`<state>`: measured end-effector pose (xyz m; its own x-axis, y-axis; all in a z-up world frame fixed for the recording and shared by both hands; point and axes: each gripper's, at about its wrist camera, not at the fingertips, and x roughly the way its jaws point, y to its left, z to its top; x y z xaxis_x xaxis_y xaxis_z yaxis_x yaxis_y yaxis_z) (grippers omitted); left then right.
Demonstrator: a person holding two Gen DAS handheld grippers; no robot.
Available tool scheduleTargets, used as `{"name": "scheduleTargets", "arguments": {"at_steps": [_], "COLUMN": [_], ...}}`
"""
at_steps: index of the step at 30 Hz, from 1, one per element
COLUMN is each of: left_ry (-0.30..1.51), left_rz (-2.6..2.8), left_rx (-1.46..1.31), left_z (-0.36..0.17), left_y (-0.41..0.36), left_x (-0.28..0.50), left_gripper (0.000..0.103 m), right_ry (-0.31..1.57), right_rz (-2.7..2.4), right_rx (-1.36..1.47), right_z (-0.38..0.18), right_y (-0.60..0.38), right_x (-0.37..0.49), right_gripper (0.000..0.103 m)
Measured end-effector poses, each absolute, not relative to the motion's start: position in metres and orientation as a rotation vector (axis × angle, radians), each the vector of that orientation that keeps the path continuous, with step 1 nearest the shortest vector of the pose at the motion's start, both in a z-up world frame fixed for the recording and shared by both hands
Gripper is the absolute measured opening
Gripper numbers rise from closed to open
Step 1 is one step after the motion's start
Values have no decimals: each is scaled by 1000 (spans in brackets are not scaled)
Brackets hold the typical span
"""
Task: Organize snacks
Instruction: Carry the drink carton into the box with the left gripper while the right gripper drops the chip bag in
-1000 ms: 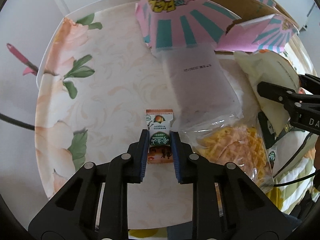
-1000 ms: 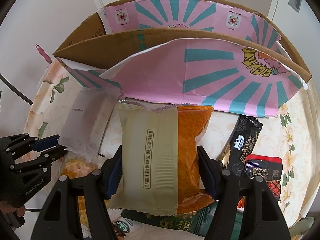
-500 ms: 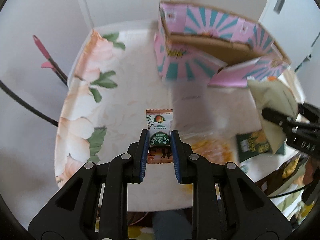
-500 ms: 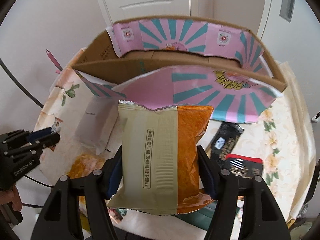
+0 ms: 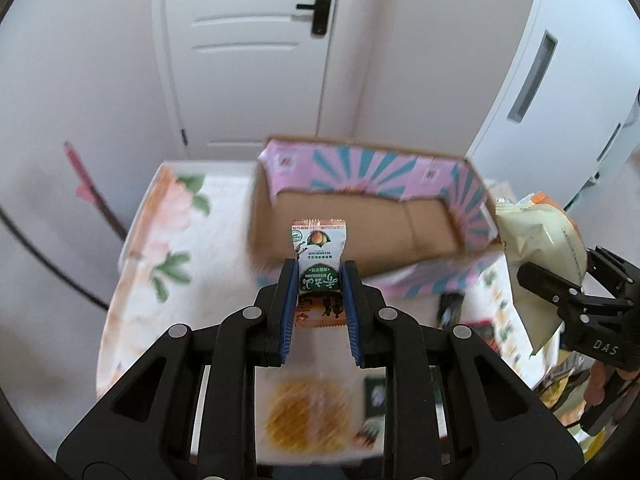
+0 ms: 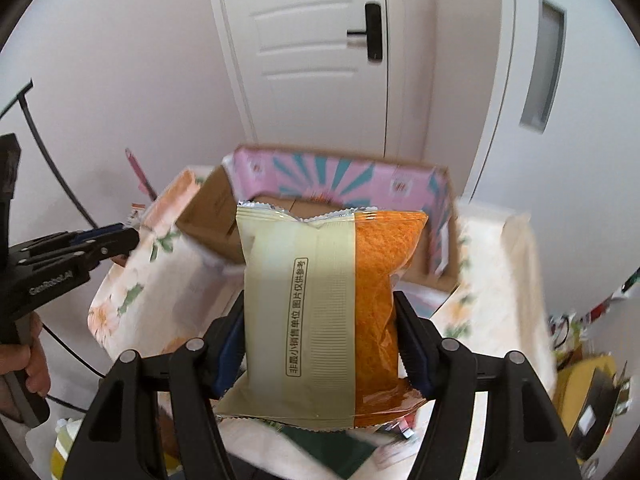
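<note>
Left wrist view. Left gripper (image 5: 318, 280) is clenched on a small green-and-white candy sachet (image 5: 319, 256), held in the air in front of the open pink-and-teal cardboard box (image 5: 360, 184). The box interior shows bare brown cardboard; nothing is visible inside it from here. On the floral tablecloth (image 5: 168, 240) below lie a blurred pack of yellow waffle snacks (image 5: 306, 416) and a few dark packets. At the right edge, the right gripper (image 5: 560, 292) carries a pale bag.

Right wrist view. Right gripper (image 6: 320, 332) grasps a cream-and-orange snack bag (image 6: 332, 312) by its two side edges, upright and clear of the table, with the box (image 6: 340, 176) just behind it. The bag hides most of the box's floor, so the contents cannot be confirmed. Left gripper (image 6: 108, 240) sits at the left, jaws together.

Judgement: transfer step, both items lifted, neither boxed yet. Next move calls for carrying each over the rim and releasing inside; the wide bag needs the larger clear area.
</note>
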<state>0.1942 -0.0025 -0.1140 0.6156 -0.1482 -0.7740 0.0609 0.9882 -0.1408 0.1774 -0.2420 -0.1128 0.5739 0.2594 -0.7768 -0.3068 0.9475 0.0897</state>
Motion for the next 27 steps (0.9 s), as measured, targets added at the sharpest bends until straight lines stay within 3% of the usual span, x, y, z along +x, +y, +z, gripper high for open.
{"name": "scheduleTargets", "arguments": {"at_steps": [7, 16, 17, 18, 19, 20, 27], "left_ry": [940, 1084, 1096, 1105, 1111, 1112, 1086], "left_rz": [-205, -248, -251, -255, -267, -278, -254], "left_rx": [-71, 42, 62, 74, 77, 72, 106], "left_z": [-117, -170, -175, -180, -184, -187, -183], "left_y": [-26, -45, -48, -50, -51, -51, -42], "left_x": [271, 344, 346, 349, 350, 350, 340], "left_gripper": [20, 23, 26, 45, 88, 103, 103], "right_ry": [864, 897, 906, 916, 926, 934, 1003], "right_rz": [288, 230, 225, 218, 213, 209, 204], "right_rx": [-6, 46, 51, 56, 60, 63, 85], "right_z": [-88, -97, -101, -104, -108, -110, -132], "right_y": [-258, -258, -258, -257, -257, -256, -254], "right_x": [224, 272, 276, 280, 283, 284, 299], "right_gripper": [62, 62, 62, 62, 62, 62, 62]}}
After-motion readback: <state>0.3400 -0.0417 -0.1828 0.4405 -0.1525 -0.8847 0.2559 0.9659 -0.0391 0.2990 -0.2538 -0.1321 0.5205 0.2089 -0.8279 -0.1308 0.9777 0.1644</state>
